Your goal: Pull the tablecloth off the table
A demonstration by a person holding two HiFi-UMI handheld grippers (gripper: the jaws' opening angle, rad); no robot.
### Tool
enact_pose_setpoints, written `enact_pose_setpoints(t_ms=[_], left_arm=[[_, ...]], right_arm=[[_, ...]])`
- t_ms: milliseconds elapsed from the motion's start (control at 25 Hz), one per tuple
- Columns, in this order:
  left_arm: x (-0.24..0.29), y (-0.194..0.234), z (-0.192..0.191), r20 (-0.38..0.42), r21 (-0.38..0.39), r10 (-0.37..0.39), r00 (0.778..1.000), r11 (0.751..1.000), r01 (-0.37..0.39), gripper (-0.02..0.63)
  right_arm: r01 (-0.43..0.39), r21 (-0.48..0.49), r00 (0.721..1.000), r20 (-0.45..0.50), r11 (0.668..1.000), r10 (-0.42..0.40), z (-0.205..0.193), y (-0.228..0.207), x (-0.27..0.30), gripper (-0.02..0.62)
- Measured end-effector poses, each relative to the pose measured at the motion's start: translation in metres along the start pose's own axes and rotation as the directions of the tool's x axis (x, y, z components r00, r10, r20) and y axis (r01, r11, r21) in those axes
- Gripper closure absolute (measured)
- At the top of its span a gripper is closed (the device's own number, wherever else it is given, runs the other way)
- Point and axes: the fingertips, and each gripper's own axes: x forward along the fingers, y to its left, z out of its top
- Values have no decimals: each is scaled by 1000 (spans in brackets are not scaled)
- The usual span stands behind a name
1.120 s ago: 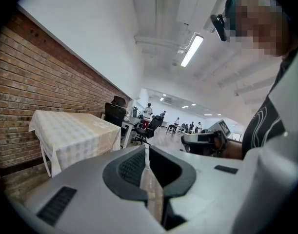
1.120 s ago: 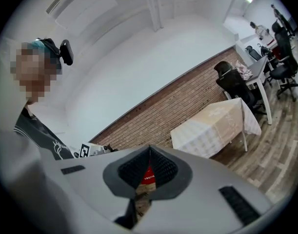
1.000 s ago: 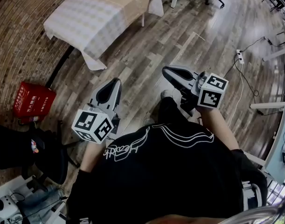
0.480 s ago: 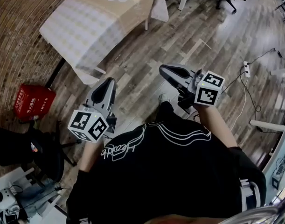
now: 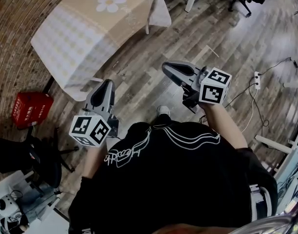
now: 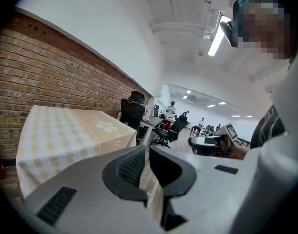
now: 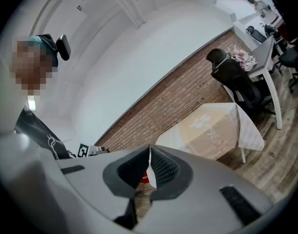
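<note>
Two grippers, both empty. The left gripper [image 5: 105, 85] has its jaws shut tip to tip with nothing between the pads. The right gripper [image 5: 168, 68] is the same, jaws pressed together on nothing. The beige-and-white check tablecloth [image 5: 85, 30] with a white flower print [image 5: 109, 3] lies spread over the table and hangs down its sides. One white table leg [image 5: 148, 28] shows under the hem. The cloth sits ahead of both jaw pairs and well apart from them, with bare wooden floor [image 5: 149, 67] between. The left gripper is nearer the cloth's near corner. Both gripper views show the cloth beyond the jaw tips, no contact. A red box [image 5: 30, 108] sits on the floor by the brick wall [image 5: 12, 13].
</note>
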Motion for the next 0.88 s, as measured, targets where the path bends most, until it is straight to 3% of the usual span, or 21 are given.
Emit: enact_pose_setpoints(t_ms=[280, 400, 720, 880], left_arm=[[14, 37, -9, 5, -98, 132, 991, 987, -131, 598], [13, 61, -9, 38, -171, 164, 986, 973, -155, 598], [39, 127, -11, 41, -269, 214, 976, 943, -196, 587], [51, 164, -4, 37, -273, 253, 967, 933, -234, 574]], right_arm=[[13, -9, 999, -37, 1000, -13, 19, -55, 3, 597], [15, -6, 999, -48, 1000, -15, 24, -71, 19, 597], [25, -3, 992, -123, 1000, -25, 40, -115, 71, 595], [12, -40, 991, -134, 999, -17, 68, -139, 106, 591]])
